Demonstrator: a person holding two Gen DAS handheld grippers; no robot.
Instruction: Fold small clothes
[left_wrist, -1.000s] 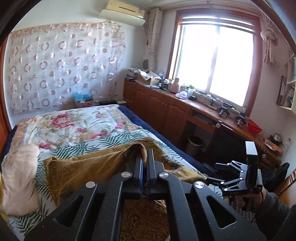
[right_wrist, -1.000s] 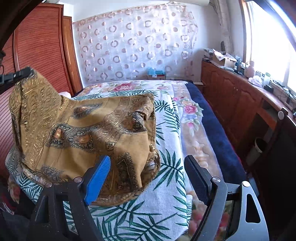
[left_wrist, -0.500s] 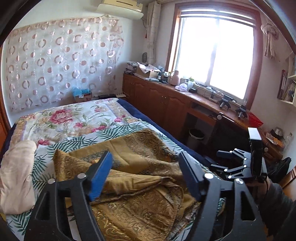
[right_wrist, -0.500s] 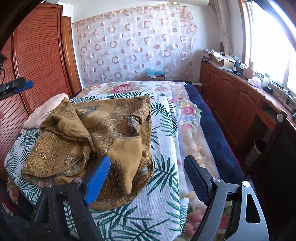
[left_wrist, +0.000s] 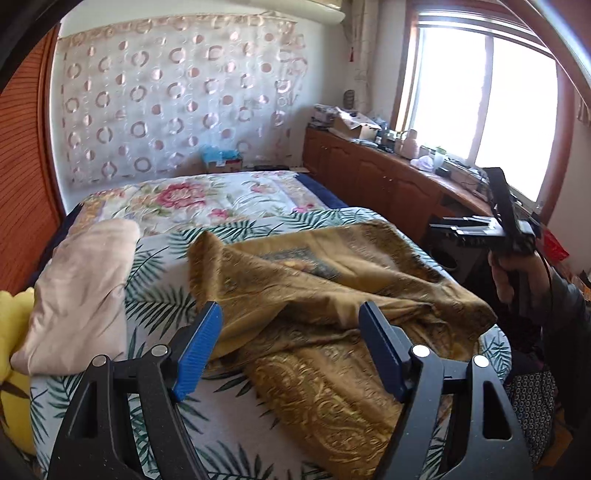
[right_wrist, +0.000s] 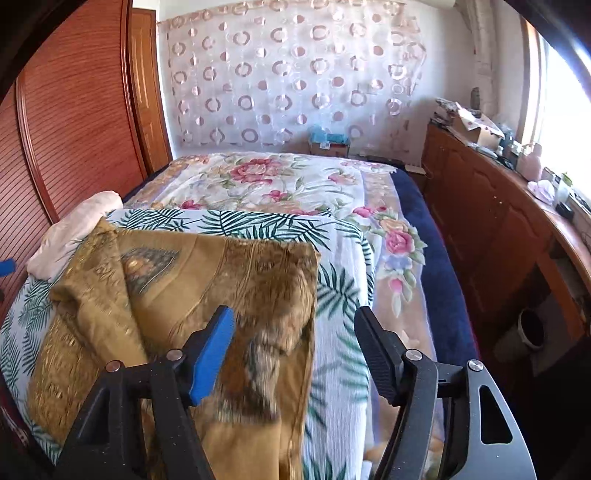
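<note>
A golden-brown patterned garment (left_wrist: 332, 280) lies crumpled on the palm-leaf bed cover (left_wrist: 162, 295). My left gripper (left_wrist: 291, 321) hovers open over its near left part, with nothing pressed between the blue pads. In the right wrist view the garment (right_wrist: 221, 280) spreads under my right gripper (right_wrist: 295, 325), and its near edge hangs over the bed's front. The right jaws are closing, the cloth lies below them and the pads do not press on it. In the left wrist view a hand holds the right gripper (left_wrist: 458, 227) beyond the garment's right edge.
A folded pale pink cloth (left_wrist: 81, 288) lies left of the garment, beside something yellow (left_wrist: 11, 325). A wooden wardrobe (right_wrist: 74, 129) stands on the left, low wooden cabinets (right_wrist: 480, 206) on the right with a bin (right_wrist: 530, 332) below. The floral quilt (right_wrist: 266, 181) covers the far bed.
My left gripper opened and let go of the lifted garment, which dropped into a heap on the bed. The left gripper sank lower. My right gripper moved over the garment and its jaws narrowed.
</note>
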